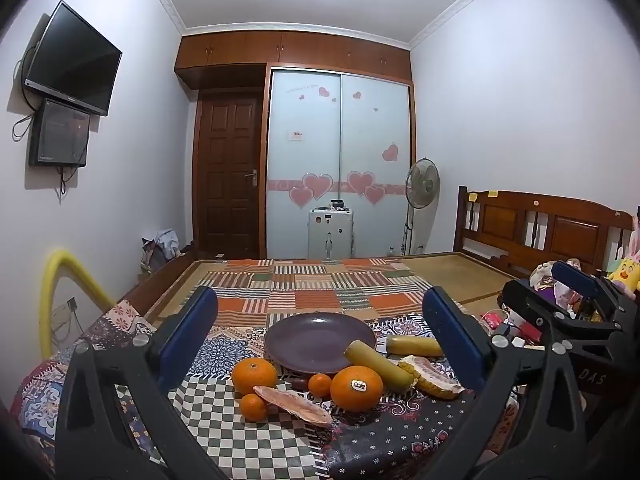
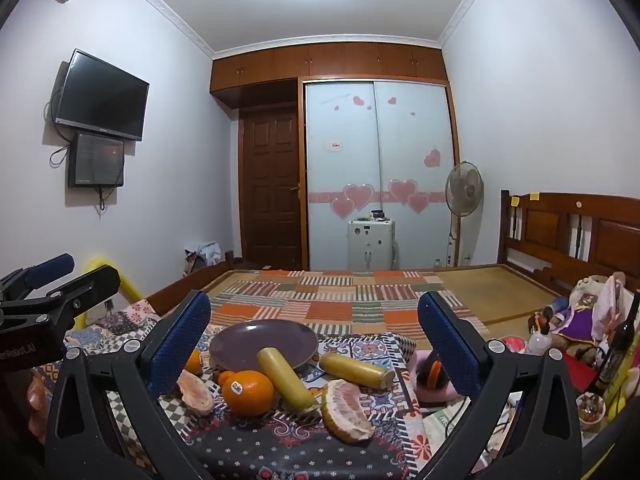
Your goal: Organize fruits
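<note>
An empty purple plate sits on the patterned cloth. In front of it lie a large stickered orange, a second large orange, two small oranges, two pomelo pieces and two yellow cylinder-shaped fruits; one cylinder leans on the plate's rim. My left gripper is open, level, short of the fruit pile. My right gripper is open too, beside it on the right, with nothing between its fingers.
The cloth covers a bed with a striped patchwork quilt behind. At the right are a pink dish, a dark bottle, stuffed toys and a wooden headboard. A yellow tube stands at the left wall.
</note>
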The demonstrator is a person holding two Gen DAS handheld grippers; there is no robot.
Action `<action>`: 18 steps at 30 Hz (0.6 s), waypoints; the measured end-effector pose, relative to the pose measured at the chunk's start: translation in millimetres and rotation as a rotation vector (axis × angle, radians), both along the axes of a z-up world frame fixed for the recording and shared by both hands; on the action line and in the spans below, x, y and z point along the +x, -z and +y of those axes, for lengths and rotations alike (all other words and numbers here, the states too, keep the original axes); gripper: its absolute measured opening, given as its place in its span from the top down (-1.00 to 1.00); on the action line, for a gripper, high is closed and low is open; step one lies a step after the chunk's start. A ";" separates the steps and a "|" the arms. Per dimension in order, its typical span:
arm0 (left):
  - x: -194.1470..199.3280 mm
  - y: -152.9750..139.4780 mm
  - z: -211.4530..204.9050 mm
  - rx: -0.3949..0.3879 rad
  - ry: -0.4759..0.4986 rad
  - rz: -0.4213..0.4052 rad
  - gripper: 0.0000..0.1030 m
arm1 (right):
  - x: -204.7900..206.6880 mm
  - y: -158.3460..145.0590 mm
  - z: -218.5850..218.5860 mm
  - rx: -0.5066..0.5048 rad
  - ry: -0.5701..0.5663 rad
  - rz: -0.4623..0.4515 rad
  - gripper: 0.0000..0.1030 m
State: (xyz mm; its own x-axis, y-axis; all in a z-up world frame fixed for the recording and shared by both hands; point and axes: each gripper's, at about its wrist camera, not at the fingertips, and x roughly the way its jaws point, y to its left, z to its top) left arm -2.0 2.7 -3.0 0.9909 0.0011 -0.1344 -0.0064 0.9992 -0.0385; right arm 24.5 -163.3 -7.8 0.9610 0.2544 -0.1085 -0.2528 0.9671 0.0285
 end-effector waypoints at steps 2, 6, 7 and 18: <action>-0.1 -0.6 0.1 0.002 -0.001 -0.002 -1.00 | -0.1 0.2 -0.1 0.000 0.000 -0.001 -1.00; -0.5 0.1 0.1 0.004 0.002 0.000 -1.00 | -0.1 -0.1 -0.1 0.001 0.000 -0.001 -1.00; -0.7 0.1 0.0 0.005 0.002 0.000 -1.00 | 0.1 -0.3 -0.4 0.001 -0.001 -0.001 -1.00; -0.4 -0.7 -1.1 0.009 0.003 -0.001 -1.00 | -0.6 -4.4 3.1 0.004 -0.007 -0.002 -1.00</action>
